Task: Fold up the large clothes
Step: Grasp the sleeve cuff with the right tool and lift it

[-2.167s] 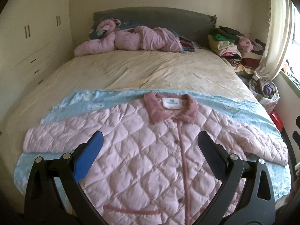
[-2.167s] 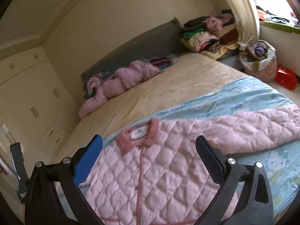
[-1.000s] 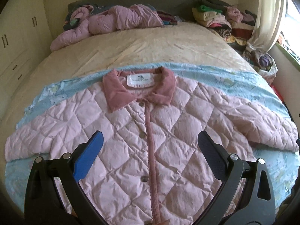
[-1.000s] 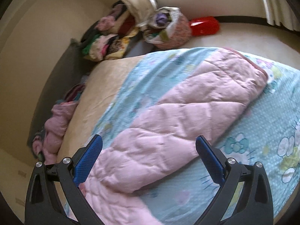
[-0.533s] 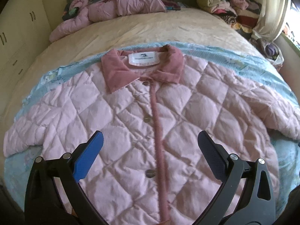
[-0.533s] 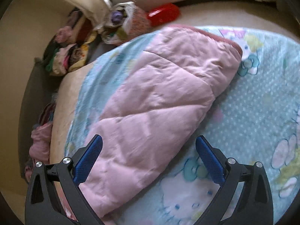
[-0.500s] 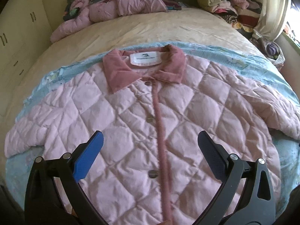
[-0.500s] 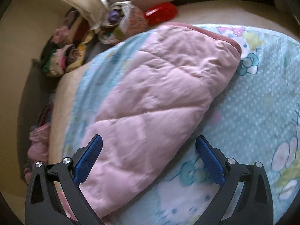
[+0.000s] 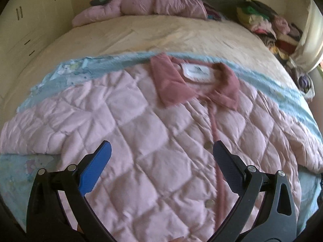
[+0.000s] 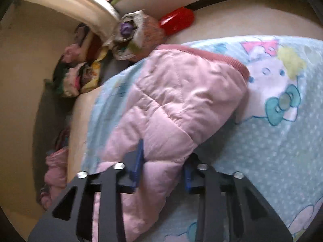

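While the pink quilted jacket (image 9: 141, 133) is lying spread flat on the blue sheet (image 10: 272, 141), the right gripper (image 10: 161, 167) is closing on its sleeve (image 10: 177, 104), padding bunching between the pads. The left gripper (image 9: 161, 161) is hovering wide open, chest panel between its fingers. Next, probably, the sleeve is going inward; bare bed (image 9: 161, 34) beyond the fingertips is leaving room.
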Available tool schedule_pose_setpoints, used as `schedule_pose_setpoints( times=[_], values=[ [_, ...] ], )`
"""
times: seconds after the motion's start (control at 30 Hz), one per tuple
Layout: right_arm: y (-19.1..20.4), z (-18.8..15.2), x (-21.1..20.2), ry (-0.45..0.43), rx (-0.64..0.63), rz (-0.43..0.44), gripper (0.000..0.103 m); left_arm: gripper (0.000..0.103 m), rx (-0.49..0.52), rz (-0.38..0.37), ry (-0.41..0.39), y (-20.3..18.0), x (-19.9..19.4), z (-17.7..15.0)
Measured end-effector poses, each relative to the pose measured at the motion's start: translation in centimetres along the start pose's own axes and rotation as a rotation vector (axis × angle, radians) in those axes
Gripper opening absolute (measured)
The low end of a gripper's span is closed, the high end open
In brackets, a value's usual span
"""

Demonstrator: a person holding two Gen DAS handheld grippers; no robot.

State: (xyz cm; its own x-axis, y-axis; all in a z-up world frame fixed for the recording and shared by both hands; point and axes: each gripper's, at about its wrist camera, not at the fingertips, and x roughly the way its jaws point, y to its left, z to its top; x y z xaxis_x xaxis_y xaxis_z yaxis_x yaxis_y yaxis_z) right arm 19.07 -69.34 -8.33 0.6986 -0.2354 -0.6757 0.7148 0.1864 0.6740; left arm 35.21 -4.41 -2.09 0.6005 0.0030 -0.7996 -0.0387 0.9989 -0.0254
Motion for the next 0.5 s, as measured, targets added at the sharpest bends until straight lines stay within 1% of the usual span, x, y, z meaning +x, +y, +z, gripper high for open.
schedule_pose_setpoints(
  times=[0.07, 0.13, 0.2, 0.27, 0.3, 0.37, 0.5],
  values=[
    [2.0, 0.2, -1.4, -0.033, -0.066, 0.053, 0.019, 0.094, -0.013, 0.007, -0.010, 1.1, -0.1, 0.2],
    [3.5, 0.0, -2.6, -0.051, -0.100, 0.089, 0.018, 0.094, -0.047, -0.003, -0.013, 2.5, -0.1, 0.3],
    [5.9, -0.4, -4.1, -0.066, -0.148, 0.145, 0.017, 0.094, -0.084, -0.031, -0.014, 3.7, -0.1, 0.4],
    [8.3, -1.0, -5.5, -0.086, -0.207, 0.183, 0.016, 0.094, -0.091, -0.036, -0.016, 4.3, -0.1, 0.5],
    [10.1, -1.7, -6.4, -0.098, -0.251, 0.215, 0.016, 0.094, -0.090, -0.034, -0.019, 4.6, -0.2, 0.6],
    [12.4, -2.9, -8.1, -0.107, -0.305, 0.260, 0.015, 0.094, -0.096, -0.040, -0.020, 5.2, -0.3, 0.6],
    [16.6, -5.2, -10.4, -0.095, -0.366, 0.356, 0.015, 0.094, -0.120, -0.079, -0.044, 6.4, -1.4, 1.0]
  ],
)
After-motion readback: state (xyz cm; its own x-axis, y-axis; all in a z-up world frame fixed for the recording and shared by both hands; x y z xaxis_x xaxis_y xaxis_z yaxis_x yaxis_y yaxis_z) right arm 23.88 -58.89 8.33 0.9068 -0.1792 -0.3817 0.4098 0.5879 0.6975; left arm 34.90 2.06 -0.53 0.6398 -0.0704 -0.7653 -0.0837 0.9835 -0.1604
